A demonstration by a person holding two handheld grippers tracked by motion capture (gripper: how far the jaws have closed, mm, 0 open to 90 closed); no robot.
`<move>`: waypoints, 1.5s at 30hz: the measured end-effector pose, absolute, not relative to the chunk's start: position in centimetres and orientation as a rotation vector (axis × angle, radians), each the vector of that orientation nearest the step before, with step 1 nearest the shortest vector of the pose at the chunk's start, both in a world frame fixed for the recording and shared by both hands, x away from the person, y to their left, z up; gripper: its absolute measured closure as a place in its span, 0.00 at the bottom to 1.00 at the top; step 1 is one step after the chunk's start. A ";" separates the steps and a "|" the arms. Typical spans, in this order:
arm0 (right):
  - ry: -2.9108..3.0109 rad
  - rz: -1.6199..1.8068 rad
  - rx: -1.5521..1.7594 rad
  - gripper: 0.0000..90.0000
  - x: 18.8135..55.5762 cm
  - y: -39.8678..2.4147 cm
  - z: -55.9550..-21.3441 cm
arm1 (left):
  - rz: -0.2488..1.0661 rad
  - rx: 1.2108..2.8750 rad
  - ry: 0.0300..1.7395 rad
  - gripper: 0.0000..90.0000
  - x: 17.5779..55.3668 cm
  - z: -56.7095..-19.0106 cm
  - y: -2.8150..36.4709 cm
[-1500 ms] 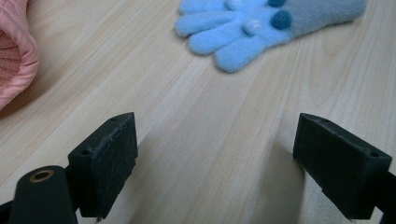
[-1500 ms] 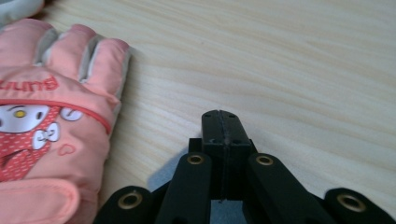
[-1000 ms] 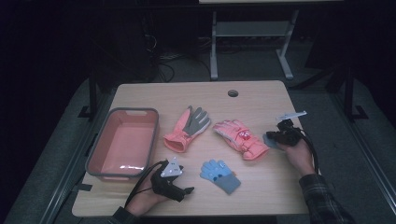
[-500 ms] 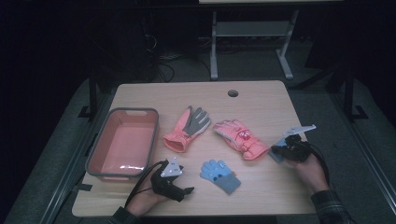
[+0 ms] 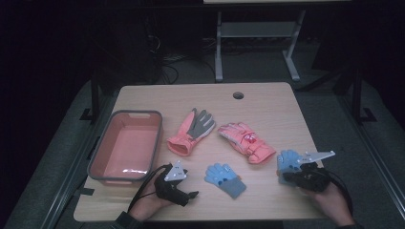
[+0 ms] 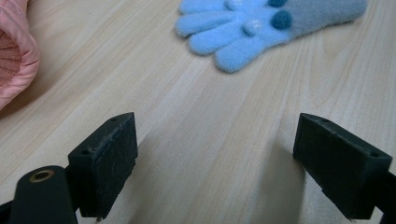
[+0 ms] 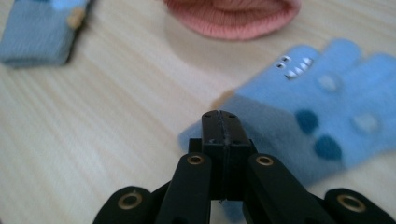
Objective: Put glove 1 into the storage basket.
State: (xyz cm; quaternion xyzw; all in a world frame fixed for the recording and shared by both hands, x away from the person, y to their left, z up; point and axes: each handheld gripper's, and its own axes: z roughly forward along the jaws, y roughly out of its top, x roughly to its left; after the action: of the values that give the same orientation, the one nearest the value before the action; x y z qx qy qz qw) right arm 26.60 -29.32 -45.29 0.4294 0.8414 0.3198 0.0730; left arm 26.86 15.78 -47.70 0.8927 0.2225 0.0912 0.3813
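Dark floor and metal frame legs surround a pale wooden table (image 5: 267, 102) that takes up the middle of the high view. At its left edge sits a pink bin (image 5: 125, 145), with a pink and grey glove (image 5: 191, 132) just right of it and a second pink glove (image 5: 246, 142) near the centre. Lower in the frame, a small blue glove (image 5: 224, 177) lies flat between the two hands. At the lower left, the left gripper (image 5: 184, 193) rests low over the table, its jaws wide apart with nothing between them; in the left gripper view they frame bare wood, with that blue glove (image 6: 261, 25) at the upper right and a pink cuff (image 6: 14, 60) at the left edge. At the lower right, the right gripper (image 5: 285, 172) has its jaws pressed together on the edge of another blue glove (image 5: 288, 161), which sits at the table's right side just below the second pink glove's cuff. In the right gripper view the closed jaws pinch the grey-blue cuff of this glove (image 7: 327, 116), whose fingers spread toward the right of the frame and carry dark blue dots and a small toothy face.
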 end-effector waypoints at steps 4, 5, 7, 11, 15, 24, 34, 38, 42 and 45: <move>2.513 0.954 1.281 0.97 25.8 -29.8 -45.1 | 0.233 2.278 0.568 0.15 26.9 -47.7 15.8; 2.492 0.963 1.298 0.94 25.7 -29.9 -44.9 | 0.234 2.280 0.568 0.15 26.9 -47.7 15.8; 2.436 0.958 1.319 0.92 26.0 -30.6 -44.6 | 0.234 2.279 0.568 0.14 26.9 -47.7 15.7; 2.329 0.916 1.442 0.86 26.8 -31.9 -44.6 | 0.233 2.279 0.568 0.14 26.9 -47.7 15.7; 2.302 0.875 1.501 0.78 27.6 -32.6 -45.3 | 0.233 2.278 0.568 0.15 26.9 -47.7 15.7; 2.286 0.858 1.575 0.80 28.4 -32.5 -46.0 | 0.234 2.279 0.566 0.15 26.9 -47.7 15.7; 2.294 0.884 1.520 0.96 28.2 -32.8 -45.2 | 0.234 2.279 0.565 0.15 26.9 -47.7 15.7; 2.263 0.948 1.475 0.96 28.2 -32.9 -43.7 | 0.234 2.276 0.565 0.15 26.9 -47.7 15.7; 2.266 1.007 1.387 0.96 28.4 -32.5 -41.5 | 0.233 2.276 0.566 0.15 26.9 -47.7 15.6; 2.268 1.047 1.332 0.96 28.5 -32.1 -40.2 | 0.232 2.278 0.569 0.15 26.9 -47.7 15.6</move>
State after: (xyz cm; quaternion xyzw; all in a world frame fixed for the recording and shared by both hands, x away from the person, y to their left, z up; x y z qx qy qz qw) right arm 28.52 -32.06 -40.23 0.4649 0.7914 0.3654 0.1549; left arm 26.88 15.61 -47.69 0.8926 0.2229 0.0910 0.3811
